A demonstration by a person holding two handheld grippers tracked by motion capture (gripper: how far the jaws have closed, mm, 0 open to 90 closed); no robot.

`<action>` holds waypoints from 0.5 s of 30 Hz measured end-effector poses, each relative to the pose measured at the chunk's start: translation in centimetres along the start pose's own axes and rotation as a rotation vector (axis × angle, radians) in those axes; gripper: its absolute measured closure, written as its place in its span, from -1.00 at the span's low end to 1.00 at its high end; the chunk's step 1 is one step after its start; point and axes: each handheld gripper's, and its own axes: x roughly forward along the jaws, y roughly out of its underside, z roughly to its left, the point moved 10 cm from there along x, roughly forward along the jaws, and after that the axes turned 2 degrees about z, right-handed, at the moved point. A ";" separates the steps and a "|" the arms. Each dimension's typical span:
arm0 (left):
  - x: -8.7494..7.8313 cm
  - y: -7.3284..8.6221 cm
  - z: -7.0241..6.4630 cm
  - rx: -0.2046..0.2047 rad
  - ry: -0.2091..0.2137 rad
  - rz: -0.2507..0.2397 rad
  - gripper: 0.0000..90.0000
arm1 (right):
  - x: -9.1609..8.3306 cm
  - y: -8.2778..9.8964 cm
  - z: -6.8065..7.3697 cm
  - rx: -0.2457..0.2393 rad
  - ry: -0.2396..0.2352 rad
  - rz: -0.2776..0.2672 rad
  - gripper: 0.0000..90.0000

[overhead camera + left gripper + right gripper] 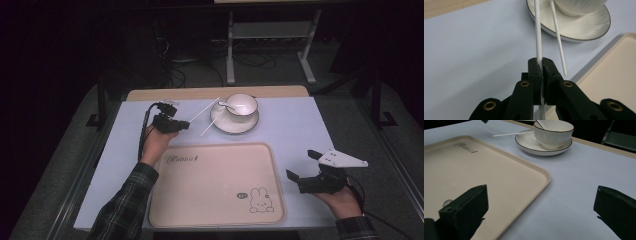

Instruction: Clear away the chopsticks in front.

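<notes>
The left tongs (186, 123) pinch one white chopstick (538, 37) beside the saucer (584, 27), while the right tongs (304, 165) gape wide.

1. In the high view the worktop (300, 125) is evenly lit from above, while the room around it sinks into near-black.
2. That view is soft and slightly grainy; the print on the tray (215, 200) is hard to read.
3. In the left gripper view the tool (541, 67) is sharp, and the saucer (584, 27) beyond is a little soft.
4. Shadows are faint and diffuse; the cup (552, 132) carries only a mild sheen.
5. The right gripper view blurs its near black jaws.
</notes>
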 end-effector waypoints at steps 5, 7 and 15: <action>-2.3 2.1 0.2 -0.011 -0.002 -0.019 0.91 | 0.1 0.0 0.0 -0.004 0.001 0.004 -1.00; -3.0 2.9 0.2 -0.020 -0.001 -0.028 0.91 | 0.1 0.0 0.0 -0.004 0.001 0.004 -1.00; -6.5 6.5 -0.9 -0.034 0.012 -0.051 0.91 | 0.1 0.0 0.1 -0.009 0.004 0.002 -1.00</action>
